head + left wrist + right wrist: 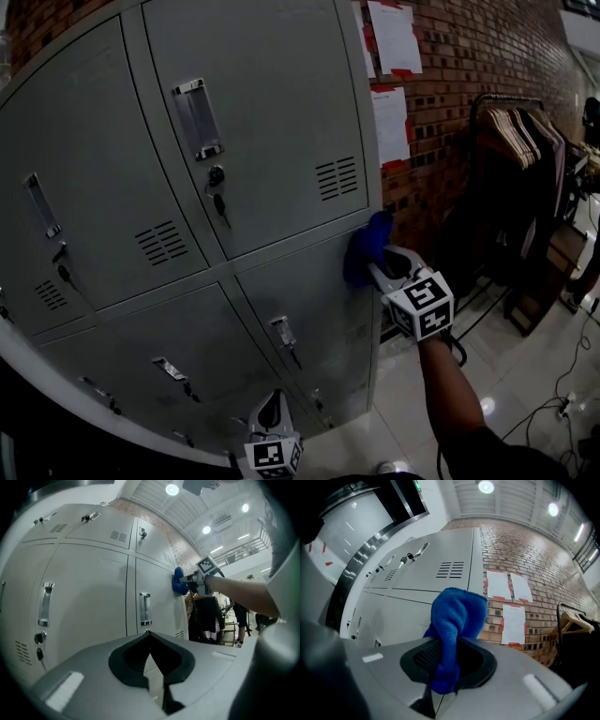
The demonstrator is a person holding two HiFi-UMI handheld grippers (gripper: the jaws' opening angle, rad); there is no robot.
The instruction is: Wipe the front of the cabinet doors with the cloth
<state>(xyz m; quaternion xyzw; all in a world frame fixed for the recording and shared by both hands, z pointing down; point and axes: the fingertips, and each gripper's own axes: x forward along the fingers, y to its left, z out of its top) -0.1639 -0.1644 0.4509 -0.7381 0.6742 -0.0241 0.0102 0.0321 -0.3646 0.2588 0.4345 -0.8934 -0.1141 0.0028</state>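
Blue cloth [367,246] is clamped in the jaws of the right hand-held gripper [382,270]. It is bunched against the grey cabinet doors [272,112] at their right edge, where the upper door meets the lower. The left hand-held gripper [273,410] hangs low near the bottom doors, jaws together, holding nothing.

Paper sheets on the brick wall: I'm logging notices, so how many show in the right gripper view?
3: upper left sheet, upper right sheet, and lower sheet beneath them. The cloth may hide others.
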